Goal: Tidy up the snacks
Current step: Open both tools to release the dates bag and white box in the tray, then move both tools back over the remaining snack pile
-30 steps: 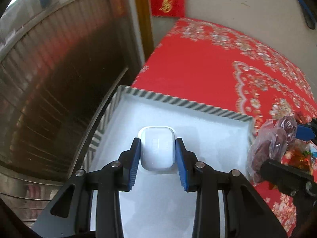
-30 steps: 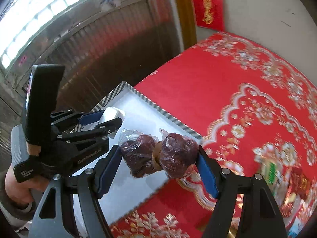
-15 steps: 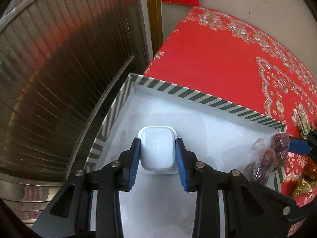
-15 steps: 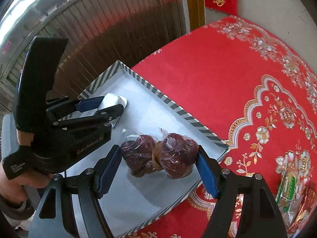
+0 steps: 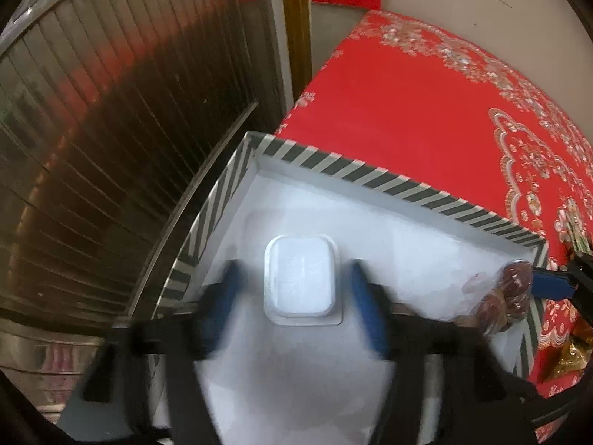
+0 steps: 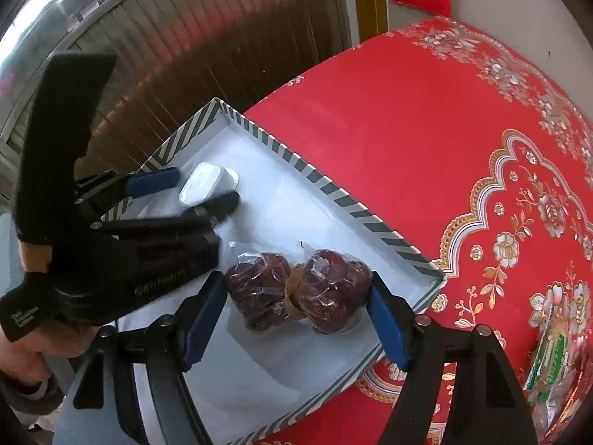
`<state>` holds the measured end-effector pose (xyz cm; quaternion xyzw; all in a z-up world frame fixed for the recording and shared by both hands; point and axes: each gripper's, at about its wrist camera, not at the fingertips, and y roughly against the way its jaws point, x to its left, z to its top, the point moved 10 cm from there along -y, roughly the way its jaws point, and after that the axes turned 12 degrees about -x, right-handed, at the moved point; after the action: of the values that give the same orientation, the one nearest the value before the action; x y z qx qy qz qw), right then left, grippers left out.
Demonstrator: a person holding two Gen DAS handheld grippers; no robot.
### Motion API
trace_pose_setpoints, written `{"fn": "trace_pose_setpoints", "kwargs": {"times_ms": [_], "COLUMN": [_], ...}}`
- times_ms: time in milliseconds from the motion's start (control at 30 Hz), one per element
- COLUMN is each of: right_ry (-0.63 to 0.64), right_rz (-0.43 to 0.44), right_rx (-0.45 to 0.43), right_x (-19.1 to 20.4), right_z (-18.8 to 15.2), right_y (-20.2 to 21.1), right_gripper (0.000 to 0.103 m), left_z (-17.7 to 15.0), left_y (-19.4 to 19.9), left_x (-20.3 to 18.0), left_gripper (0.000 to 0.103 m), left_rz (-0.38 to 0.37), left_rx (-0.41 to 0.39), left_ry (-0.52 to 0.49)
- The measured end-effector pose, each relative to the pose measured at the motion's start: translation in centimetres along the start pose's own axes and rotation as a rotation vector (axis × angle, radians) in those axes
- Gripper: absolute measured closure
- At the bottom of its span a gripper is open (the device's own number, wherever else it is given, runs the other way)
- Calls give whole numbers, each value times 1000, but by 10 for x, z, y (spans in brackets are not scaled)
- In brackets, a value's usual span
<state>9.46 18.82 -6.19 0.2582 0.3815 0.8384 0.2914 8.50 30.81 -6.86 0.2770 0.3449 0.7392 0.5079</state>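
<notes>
Covering the desk, a red floral cloth (image 6: 407, 155) carries the striped-rim tray (image 5: 370, 178). Left tongs (image 5: 296, 296) opening, white sealed cup (image 5: 301, 280) lying free between them on the tray floor. Right tongs (image 6: 296, 311) clamped on wrapped red dates (image 6: 296, 289) just above the tray, not yet released. More wrapped snacks (image 6: 548, 356) remain on the cloth.

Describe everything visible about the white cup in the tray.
The white cup is a small rounded-rectangular tub, apparently plastic, with a flat sealed top and a thin flange around it. It lies on the floor of the striped tray, near the far left corner, apart from the walls. The left gripper straddles it: its jaws are opening, and the blue pads stand clear on both sides. Any print on it is too blurred to read. Nothing else touches it.
</notes>
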Motion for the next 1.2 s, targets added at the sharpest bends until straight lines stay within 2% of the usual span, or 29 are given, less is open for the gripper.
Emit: {"fn": "trace_pose_setpoints", "kwargs": {"times_ms": [167,433,600,733,867,1000,1200], "right_ry": [1,-8,-36,-35,-69,-115,-234], "right_rz": [19,62,86,54,4,-77,-161], "right_rx": [-18,-89,-161,-198,-204,-199,-191], "right_x": [1,7,4,-9,-36,-72,-121], "right_z": [1,10,13,2,-21,-53,-107], "right_y": [2,29,64,96,126,158,198], "right_gripper": [27,27,27,27,27,27,27], "left_z": [-1,9,15,19,21,15,-15], "left_y": [3,23,44,62,83,100,112], "left_x": [6,13,13,4,-23,-67,-142], "left_gripper": [25,22,21,21,19,17,14], "left_rz": [3,12,41,15,-33,-106,-212], "left_rx": [-5,-43,-85,-112,-142,-148,-105], "left_ry": [31,54,26,31,0,-53,-152]}}
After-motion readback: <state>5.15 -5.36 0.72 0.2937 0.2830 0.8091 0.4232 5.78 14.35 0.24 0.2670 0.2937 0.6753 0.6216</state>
